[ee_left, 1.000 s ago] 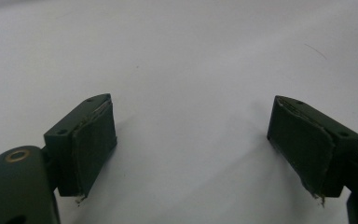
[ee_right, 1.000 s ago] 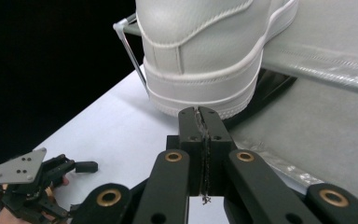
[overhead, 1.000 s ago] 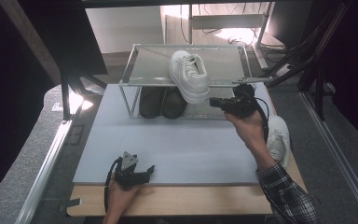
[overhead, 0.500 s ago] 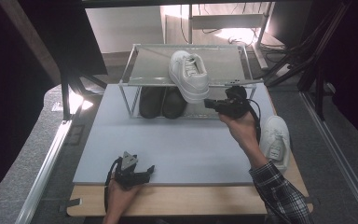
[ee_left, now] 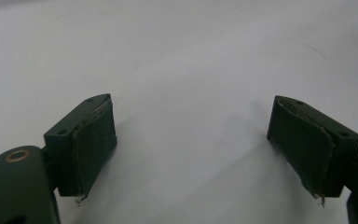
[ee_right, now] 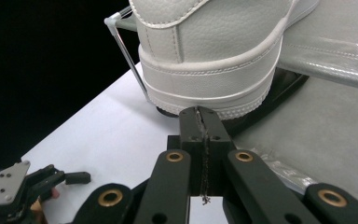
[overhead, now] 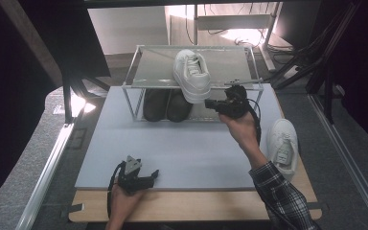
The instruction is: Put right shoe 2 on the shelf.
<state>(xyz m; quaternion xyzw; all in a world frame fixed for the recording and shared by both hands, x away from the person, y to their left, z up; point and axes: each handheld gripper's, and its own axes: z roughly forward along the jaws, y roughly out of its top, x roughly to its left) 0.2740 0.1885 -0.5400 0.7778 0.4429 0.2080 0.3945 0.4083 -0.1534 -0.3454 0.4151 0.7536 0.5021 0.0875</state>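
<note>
Two grippers work over a desk [overhead: 182, 148] covered by a pale grey mat. At its far edge stands a wire shoe rack [overhead: 139, 72] with a clear top shelf; dark shoes [overhead: 165, 105] sit underneath it. On the shelf lies a white sneaker [overhead: 191, 74], its long axis running front to back, toe toward the far side and heel overhanging the near edge. A second white sneaker [overhead: 282, 146] lies on the desk at the right, also lengthwise front to back. The right gripper [overhead: 210, 102] is held just under the overhanging heel, its jaws pressed together with nothing between them; the right gripper view shows the heel's stitched sole band [ee_right: 209, 88] close above them. The left gripper [overhead: 154, 176] rests near the desk's front edge, jaws spread wide and empty.
</note>
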